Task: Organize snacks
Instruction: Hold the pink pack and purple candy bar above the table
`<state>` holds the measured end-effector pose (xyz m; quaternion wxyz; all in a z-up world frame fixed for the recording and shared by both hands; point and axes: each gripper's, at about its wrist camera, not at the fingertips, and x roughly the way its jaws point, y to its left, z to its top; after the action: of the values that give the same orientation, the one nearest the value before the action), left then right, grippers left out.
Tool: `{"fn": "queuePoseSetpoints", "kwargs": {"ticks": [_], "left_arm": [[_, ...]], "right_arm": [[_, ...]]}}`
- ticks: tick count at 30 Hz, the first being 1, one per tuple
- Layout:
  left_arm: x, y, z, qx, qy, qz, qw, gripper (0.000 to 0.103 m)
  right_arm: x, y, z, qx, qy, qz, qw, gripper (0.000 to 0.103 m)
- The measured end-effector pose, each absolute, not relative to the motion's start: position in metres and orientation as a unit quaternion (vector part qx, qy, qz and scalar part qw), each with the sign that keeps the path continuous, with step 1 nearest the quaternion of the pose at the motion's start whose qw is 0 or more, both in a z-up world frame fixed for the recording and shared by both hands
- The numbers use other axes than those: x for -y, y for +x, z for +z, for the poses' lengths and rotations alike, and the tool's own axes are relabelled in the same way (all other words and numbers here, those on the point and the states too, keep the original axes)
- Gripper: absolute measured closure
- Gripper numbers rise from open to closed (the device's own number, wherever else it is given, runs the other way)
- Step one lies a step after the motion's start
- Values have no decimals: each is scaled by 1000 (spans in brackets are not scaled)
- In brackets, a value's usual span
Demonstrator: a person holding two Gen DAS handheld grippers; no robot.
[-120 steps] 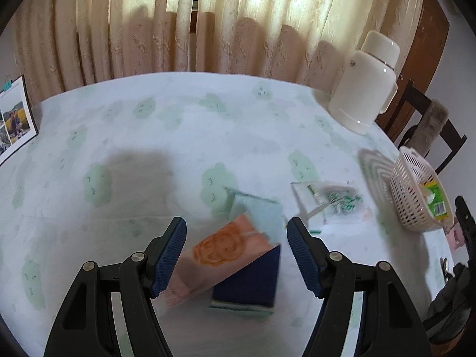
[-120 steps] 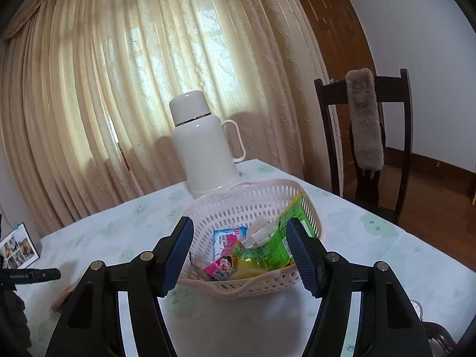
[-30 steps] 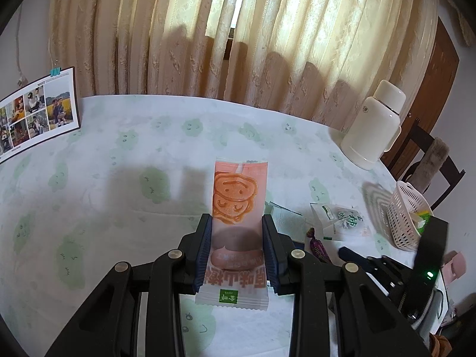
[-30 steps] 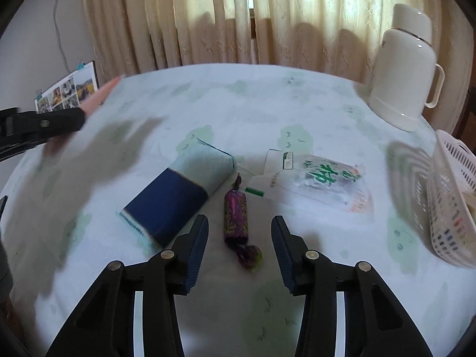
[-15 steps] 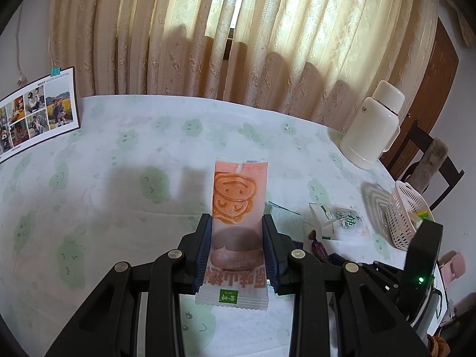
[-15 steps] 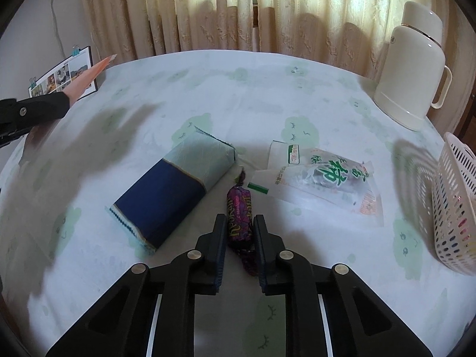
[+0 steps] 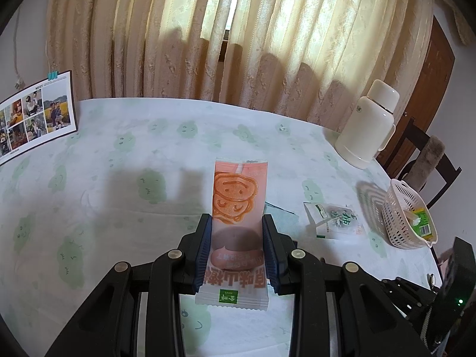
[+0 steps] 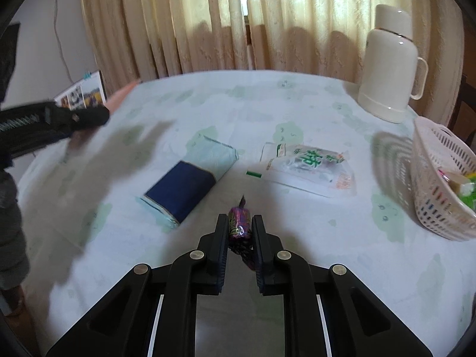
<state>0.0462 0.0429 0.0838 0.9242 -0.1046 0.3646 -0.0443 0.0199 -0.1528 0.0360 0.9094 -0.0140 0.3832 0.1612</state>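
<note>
Right tongs (image 8: 240,228) clamped on purple candy (image 8: 238,223), candy's long axis along fingers, just above desk (image 8: 327,238). Left tongs (image 7: 237,245) grip pink snack packet (image 7: 238,205), upright, raised. White basket (image 8: 440,184) lies well to right of right tongs, nearer that hand. Green-print packet (image 8: 309,166), blue pack (image 8: 187,184) ahead between.

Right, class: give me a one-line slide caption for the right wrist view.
Right gripper shut on a purple wrapped candy, above the table, white plastic basket to its right.
</note>
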Motion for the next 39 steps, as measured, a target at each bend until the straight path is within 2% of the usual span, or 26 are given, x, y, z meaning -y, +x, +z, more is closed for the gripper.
{"fn": "queuePoseSetpoints", "kwargs": {"ticks": [7,10,12,19,25,27,39], "left_arm": [[-43,43,88,-357,-108,-49,927,73],[-44,42,90,-355,-110,-51,927,73],[-43,42,90,-354,-110,-53,927,73],[-40,38,93,-350,-107,-61,929,73],[-41,36,94,-348,-107,-65,929,73],[-41,36,94,-348,-108,-65,929,73],[-36,35,94,-349,-102,-68,929,73]], "right_arm": [[153,14,26,-403,-19,159,901,85],[158,17,19,-416,-8,152,897,82],[158,17,17,-419,-2,153,895,77],[144,15,16,-418,-15,156,895,74],[128,13,9,-423,-55,138,894,75],[126,10,10,-420,-61,138,895,84],[143,-3,34,-385,-35,131,913,86]]}}
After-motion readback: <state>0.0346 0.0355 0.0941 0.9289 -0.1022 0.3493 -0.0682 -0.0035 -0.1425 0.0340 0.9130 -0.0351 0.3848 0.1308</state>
